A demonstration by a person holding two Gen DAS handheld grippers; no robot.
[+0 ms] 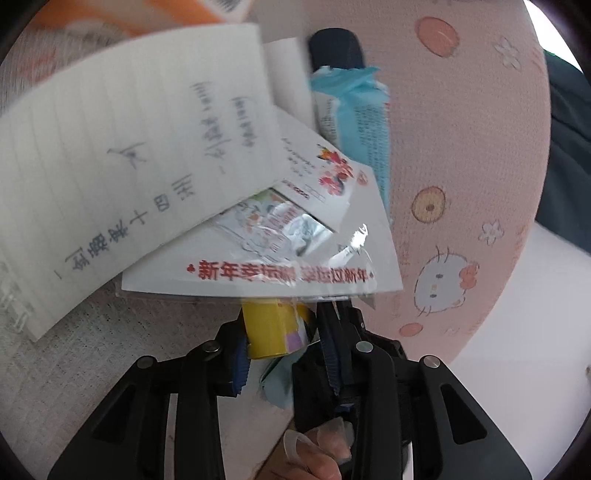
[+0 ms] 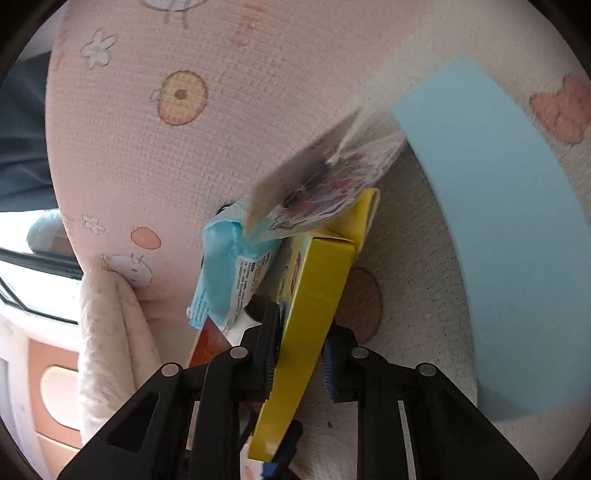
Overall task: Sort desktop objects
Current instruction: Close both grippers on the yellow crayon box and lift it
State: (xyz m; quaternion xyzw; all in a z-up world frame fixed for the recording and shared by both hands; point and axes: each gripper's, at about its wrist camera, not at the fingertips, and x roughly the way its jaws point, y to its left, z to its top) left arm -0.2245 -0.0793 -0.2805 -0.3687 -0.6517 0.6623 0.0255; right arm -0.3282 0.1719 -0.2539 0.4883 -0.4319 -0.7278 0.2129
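In the left wrist view, the left tool point(image 1: 284, 354) has its fingers partly apart, with a yellow box point(image 1: 271, 328) between them; whether they press on it I cannot tell. A fingertip point(image 1: 295, 443) of the person's hand shows at six o'clock behind the tool. Just above the box lies a white card in clear wrap point(image 1: 258, 251), printed in red with "新年幸运" and further blurred characters. A sheet of lined paper point(image 1: 122, 155) with handwritten Chinese, partly legible as "四十", covers the ten o'clock side and overlaps the card. At one o'clock sits a blue tissue pack point(image 1: 351, 110) with small print too blurred to read, and a dark rounded thing point(image 1: 334, 48) beyond it. An orange package point(image 1: 177, 14) with a barcode shows at twelve o'clock. The worktop carries a pink mat point(image 1: 461, 147) printed with cat faces, flowers and round fruit.

In the right wrist view, the right tool point(image 2: 299, 354) is closed narrowly on the yellow box point(image 2: 314, 295), which stands on edge and tilts toward one o'clock. The card point(image 2: 314, 184) leans over the box's far end, and the tissue pack point(image 2: 229, 273) lies touching the box at ten o'clock. A pale blue sheet point(image 2: 498, 221) covers the three o'clock side, over the pink mat point(image 2: 221, 92).
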